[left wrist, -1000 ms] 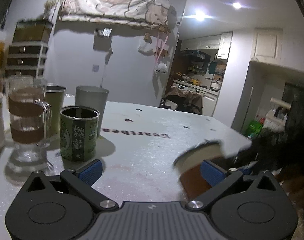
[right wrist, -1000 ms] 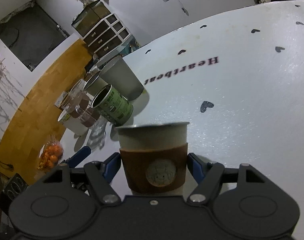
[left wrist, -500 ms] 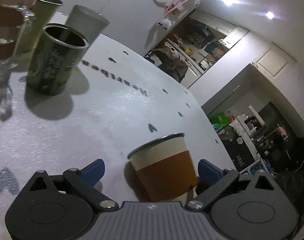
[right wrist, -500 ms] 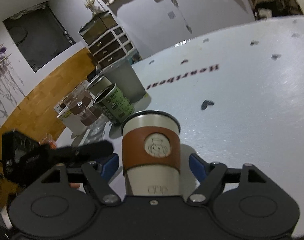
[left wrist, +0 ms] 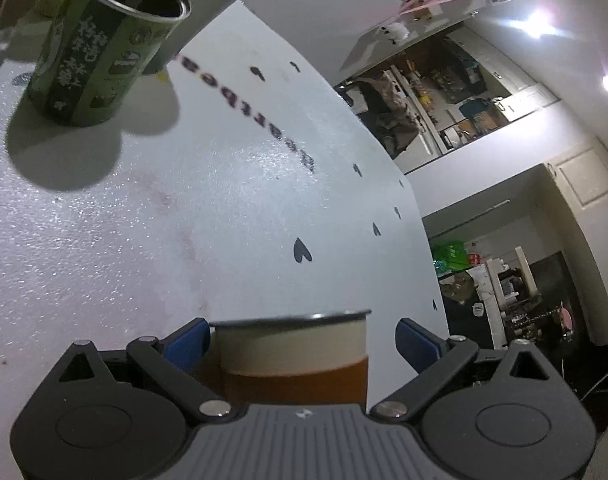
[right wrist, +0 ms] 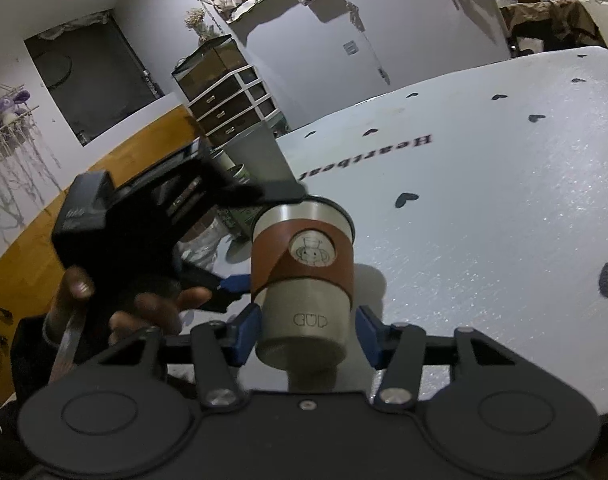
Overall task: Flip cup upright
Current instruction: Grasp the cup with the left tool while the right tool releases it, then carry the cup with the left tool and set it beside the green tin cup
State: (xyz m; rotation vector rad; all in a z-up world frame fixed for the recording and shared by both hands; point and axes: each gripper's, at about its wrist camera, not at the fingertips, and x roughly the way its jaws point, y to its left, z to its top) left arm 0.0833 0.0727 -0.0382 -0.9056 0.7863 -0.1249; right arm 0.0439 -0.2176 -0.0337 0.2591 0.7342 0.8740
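Observation:
The cup (right wrist: 302, 276) is steel with a brown leather sleeve and stands upright on the white table (right wrist: 484, 220). My right gripper (right wrist: 304, 330) is open, its blue pads on either side of the cup's base with small gaps. In the left wrist view the cup (left wrist: 292, 354) sits between the blue pads of my left gripper (left wrist: 302, 338), which is open around it near the rim. The left gripper also shows in the right wrist view (right wrist: 240, 240), held by a hand at the cup's left.
A green printed can (left wrist: 104, 40) stands at the far left, with a grey tumbler (right wrist: 256, 156) and glasses behind it. The table's right edge (left wrist: 420, 216) drops off to the kitchen side. Black hearts and the word "Heartbeat" are printed on the tabletop.
The cup went from tilted in my right gripper to standing upright on the table. My right gripper has opened. My left gripper has moved in around the cup.

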